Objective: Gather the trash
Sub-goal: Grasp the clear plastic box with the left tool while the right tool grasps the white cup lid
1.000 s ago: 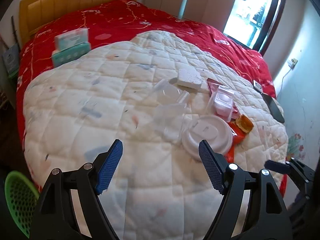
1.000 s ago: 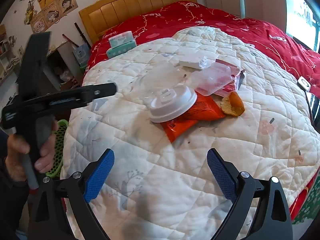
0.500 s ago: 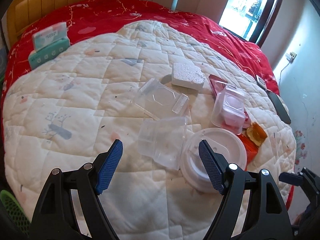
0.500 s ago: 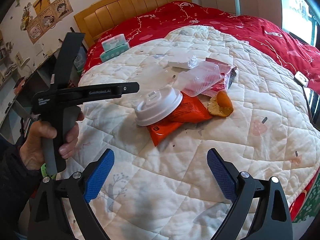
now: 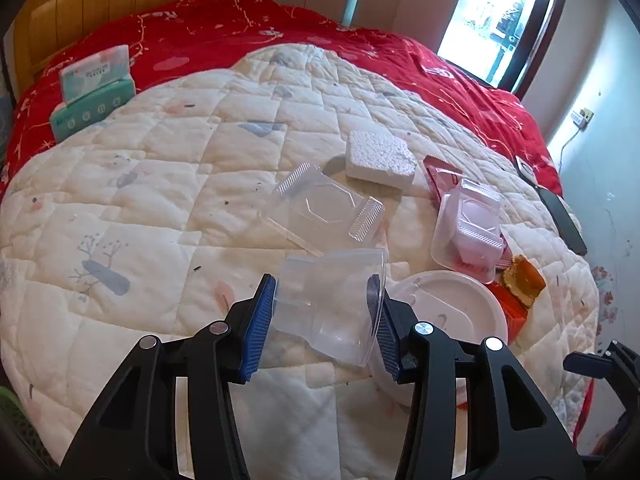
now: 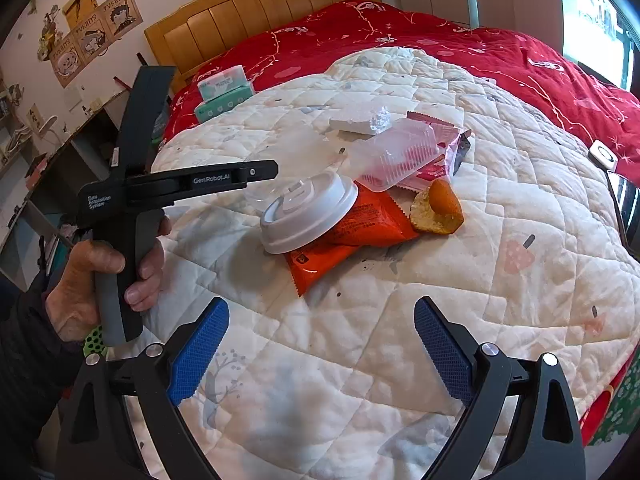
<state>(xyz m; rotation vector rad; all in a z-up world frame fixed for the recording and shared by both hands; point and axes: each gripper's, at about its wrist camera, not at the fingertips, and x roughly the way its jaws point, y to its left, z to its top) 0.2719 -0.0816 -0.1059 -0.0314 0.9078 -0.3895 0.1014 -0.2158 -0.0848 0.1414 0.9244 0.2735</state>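
Your left gripper (image 5: 322, 316): fingers closing around clear plastic cup (image 5: 332, 304), formerly wide apart above it; cup's rim hides white lid (image 5: 452, 308). Right gripper (image 6: 320, 354): fingers apart, empty.

Clear plastic cup (image 5: 332, 304) tipped on the quilt (image 5: 160, 208), beside a white lid (image 5: 452, 312) overlapping an orange wrapper (image 6: 360, 232); foam block (image 5: 380, 158), clear trays (image 5: 328, 208) and bread chunk (image 6: 438, 208) scattered nearby.

Probably a home bedroom: bed (image 6: 520, 208), wooden headboard (image 6: 260, 12), wall posters (image 6: 92, 28).
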